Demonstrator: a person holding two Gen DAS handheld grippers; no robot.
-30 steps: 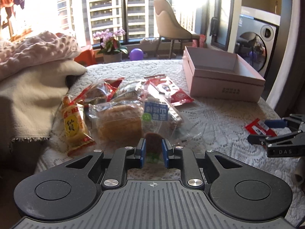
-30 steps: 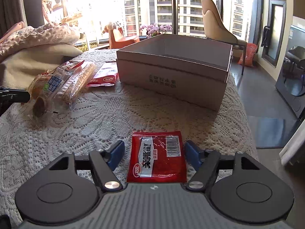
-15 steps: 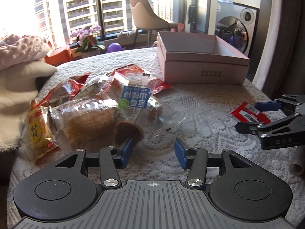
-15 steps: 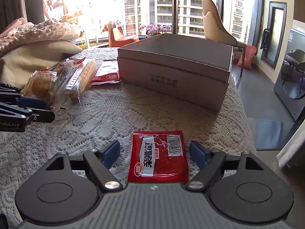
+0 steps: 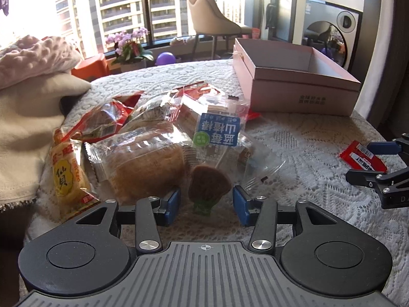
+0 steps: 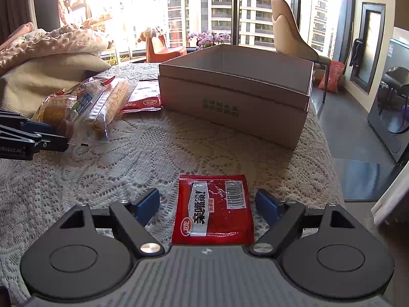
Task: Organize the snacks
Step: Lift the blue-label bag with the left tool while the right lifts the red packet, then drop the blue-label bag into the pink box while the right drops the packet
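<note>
A clear bag with a blue label and a brown disc snack lies on the lace tablecloth. My left gripper has its jaws closing either side of the brown disc, and a small gap shows at each pad. A flat red packet rests on the cloth between the fingers of my right gripper, whose jaws are opening and stand clear of its edges. An open pink box sits farther back on the table. In the left wrist view the red packet appears at the right.
Around the bag lie a yellow rice-cracker pack, a bread pack and several other snacks. Another red-and-white packet lies left of the box. Folded blankets crowd the left side. The table edge drops off at the right.
My left gripper let go of the brown disc, swung aside, and now straddles it again with jaws apart. My right gripper's jaws spread wider around the red packet, which stayed put.
</note>
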